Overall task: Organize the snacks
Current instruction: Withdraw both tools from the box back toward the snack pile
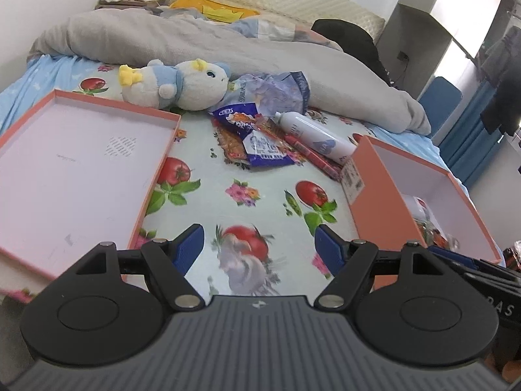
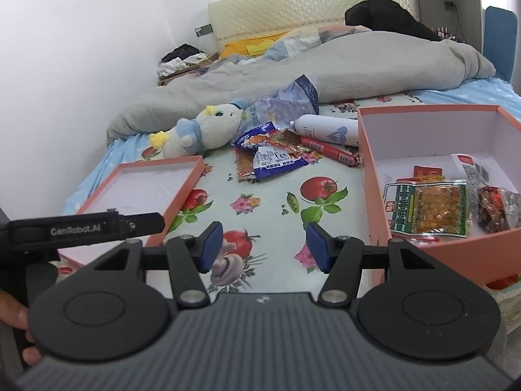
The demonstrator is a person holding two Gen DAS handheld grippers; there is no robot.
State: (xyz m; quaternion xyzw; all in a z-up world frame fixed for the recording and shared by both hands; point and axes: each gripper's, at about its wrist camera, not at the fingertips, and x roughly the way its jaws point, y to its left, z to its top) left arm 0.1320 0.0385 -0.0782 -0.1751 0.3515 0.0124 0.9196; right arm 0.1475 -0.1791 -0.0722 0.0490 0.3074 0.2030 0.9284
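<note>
We see left gripper [image 1: 259,246]: black linkage arms, silver pivot screws, blue ribbed pads, grey ribbed housing, small white logo. Right gripper [image 2: 264,247] built alike. Black strap beside it printed "GenRobot.AI". Fingers [image 2: 14,322] bare, no sleeve visible.

Below me spreads the bed [image 1: 247,169] in its tomato-print sheet: the box lid [image 1: 75,163] left, the deep pink box [image 2: 368,163] right, snack packets [image 1: 260,137], a white bottle [image 1: 312,133], a plush toy [image 1: 182,88] and a grey duvet [image 1: 195,42] farther off
</note>
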